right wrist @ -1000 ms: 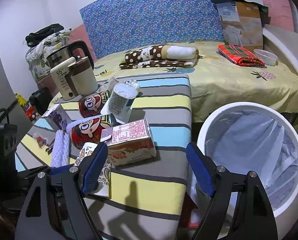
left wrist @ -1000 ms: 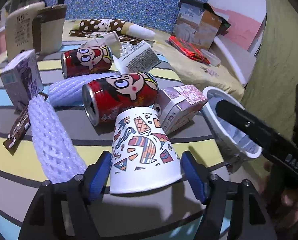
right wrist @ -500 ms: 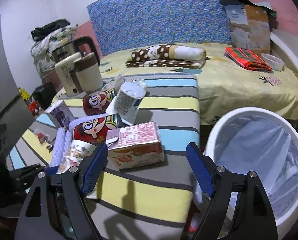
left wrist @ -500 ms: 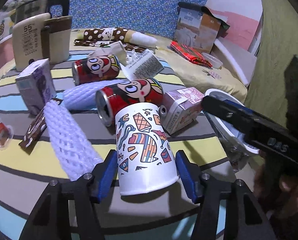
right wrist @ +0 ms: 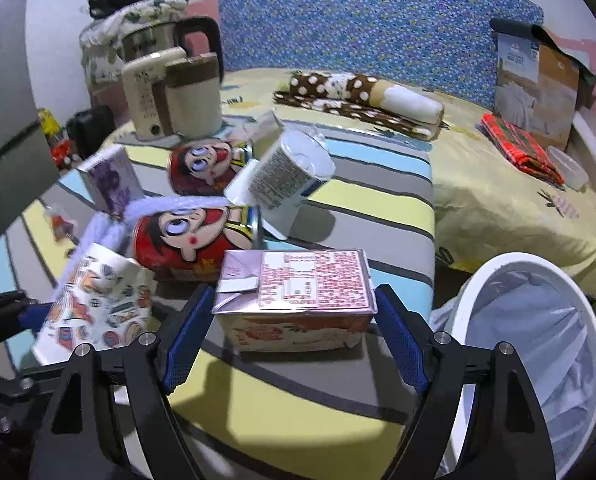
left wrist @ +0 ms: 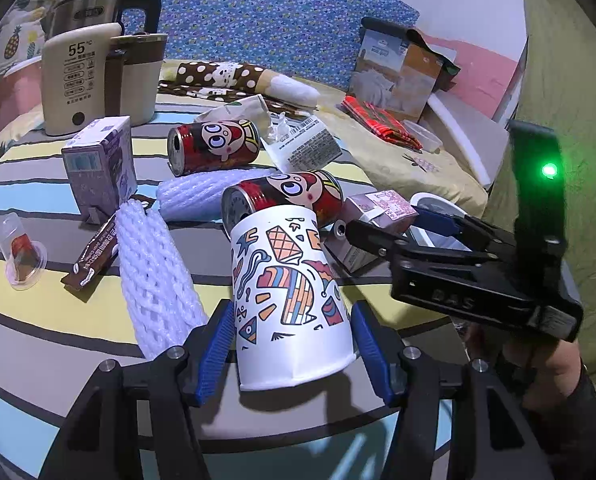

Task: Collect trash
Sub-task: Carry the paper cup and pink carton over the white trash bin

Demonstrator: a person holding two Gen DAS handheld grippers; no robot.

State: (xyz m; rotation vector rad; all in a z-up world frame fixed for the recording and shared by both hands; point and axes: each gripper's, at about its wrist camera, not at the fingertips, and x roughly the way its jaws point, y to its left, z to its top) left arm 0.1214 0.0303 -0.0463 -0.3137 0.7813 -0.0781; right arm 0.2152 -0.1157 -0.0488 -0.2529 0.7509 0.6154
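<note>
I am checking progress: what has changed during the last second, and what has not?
The left gripper closed in around the patterned paper cup. The right gripper advanced until its open fingers flank the drink carton. Cans, foam nets and the lined bin stayed put.

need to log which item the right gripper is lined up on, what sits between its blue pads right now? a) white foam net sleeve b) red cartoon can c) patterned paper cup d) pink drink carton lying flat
d: in the right wrist view the pink drink carton lies flat between the open blue pads of the right gripper, while the patterned paper cup sits in the left gripper.
</note>
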